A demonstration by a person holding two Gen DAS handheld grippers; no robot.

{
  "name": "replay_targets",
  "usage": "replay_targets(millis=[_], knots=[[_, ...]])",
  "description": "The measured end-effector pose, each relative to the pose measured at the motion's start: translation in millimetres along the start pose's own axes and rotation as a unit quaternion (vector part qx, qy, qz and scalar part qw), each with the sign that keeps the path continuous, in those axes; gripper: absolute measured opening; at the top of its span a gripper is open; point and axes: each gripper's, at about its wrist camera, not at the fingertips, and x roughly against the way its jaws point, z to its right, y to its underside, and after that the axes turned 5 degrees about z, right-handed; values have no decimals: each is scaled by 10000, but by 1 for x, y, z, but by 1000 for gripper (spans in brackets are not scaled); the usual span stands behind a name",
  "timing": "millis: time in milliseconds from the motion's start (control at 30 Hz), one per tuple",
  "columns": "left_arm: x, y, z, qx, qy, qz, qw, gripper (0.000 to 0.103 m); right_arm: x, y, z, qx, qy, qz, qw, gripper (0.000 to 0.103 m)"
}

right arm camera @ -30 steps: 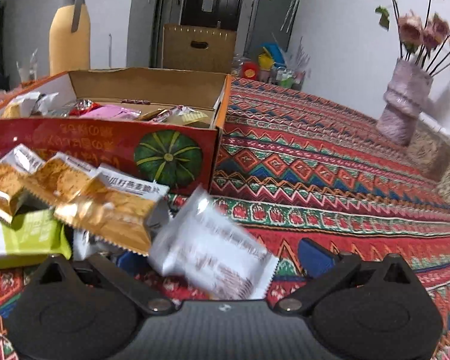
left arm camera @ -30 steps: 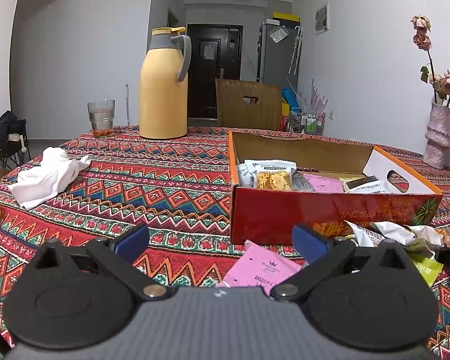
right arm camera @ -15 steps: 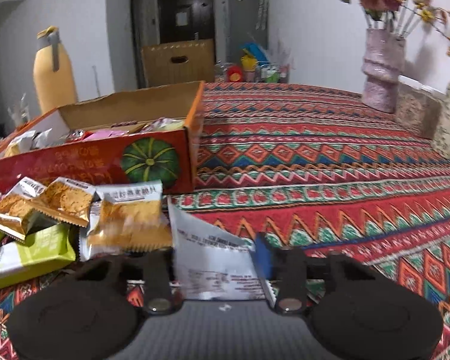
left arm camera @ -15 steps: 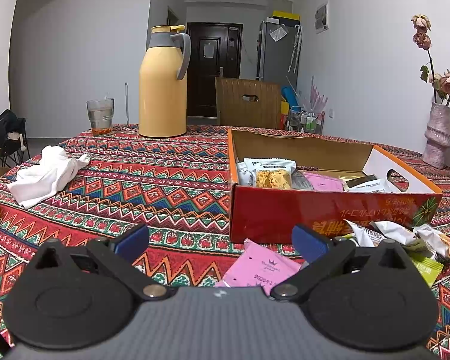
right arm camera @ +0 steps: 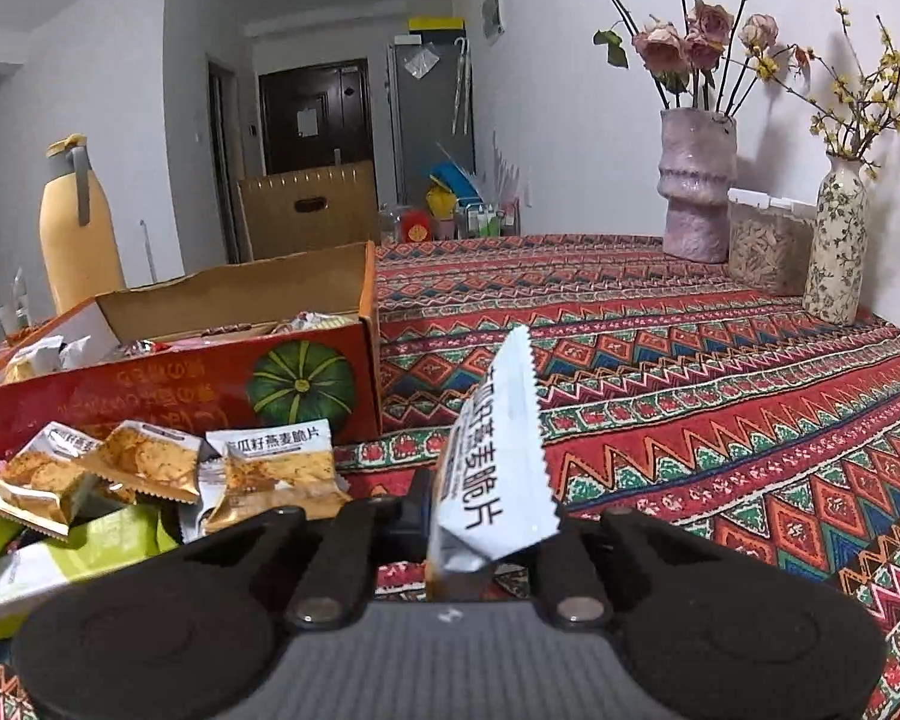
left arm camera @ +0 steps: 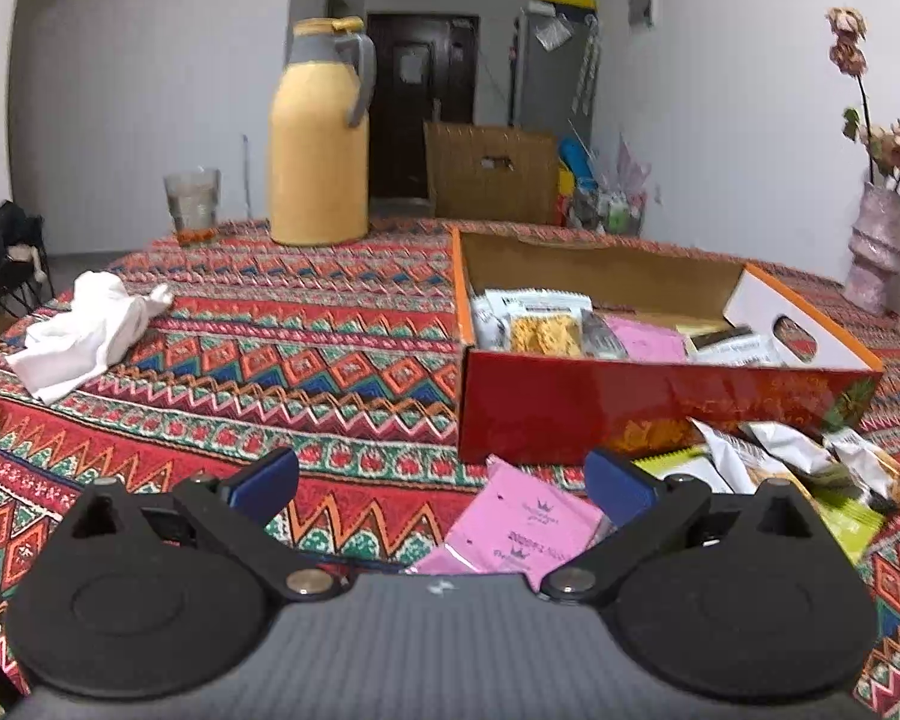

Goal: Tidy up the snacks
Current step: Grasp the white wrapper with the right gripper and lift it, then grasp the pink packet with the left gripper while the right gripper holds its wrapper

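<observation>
- Closed since a second ago: the right gripper (right arm camera: 486, 531) has clamped tight on a white packet (right arm camera: 495, 462), which now stands on edge, lifted off the cloth (right arm camera: 720, 390).
- Judged: pick done; carrying to the box (right arm camera: 210, 378) comes next.
- Left gripper (left arm camera: 441, 480) hovers, fingers wide and empty, over a pink packet (left arm camera: 522, 528).
- Loose snacks (right arm camera: 150, 474) lie before the box, which is partly filled.

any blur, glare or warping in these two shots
Left wrist view: strong fisheye bend with dark corners, glossy sheen on the red box front, far room soft. Right wrist view: same warping, and the white snack packet in the right tongs is sharp enough to read, with the vases' shadows on the wall.
</observation>
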Motion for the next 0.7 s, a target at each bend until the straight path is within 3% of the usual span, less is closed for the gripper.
replay_targets(millis=[167, 300, 467, 700], knots=[[-11, -5, 8, -531, -135, -370, 9978, 103, 0, 1, 2, -24, -91, 14, 10000, 13], [-17, -6, 9, -682, -40, -651, 9955, 103, 2, 2, 5, -128, -152, 43, 9998, 13], [-12, -5, 13, -838, 65, -652, 9943, 103, 3, 3, 7, -173, -233, 83, 9995, 13], [-24, 5, 24, -1068, 187, -986, 9892, 103, 5, 4, 8, -213, -300, 147, 9992, 13]])
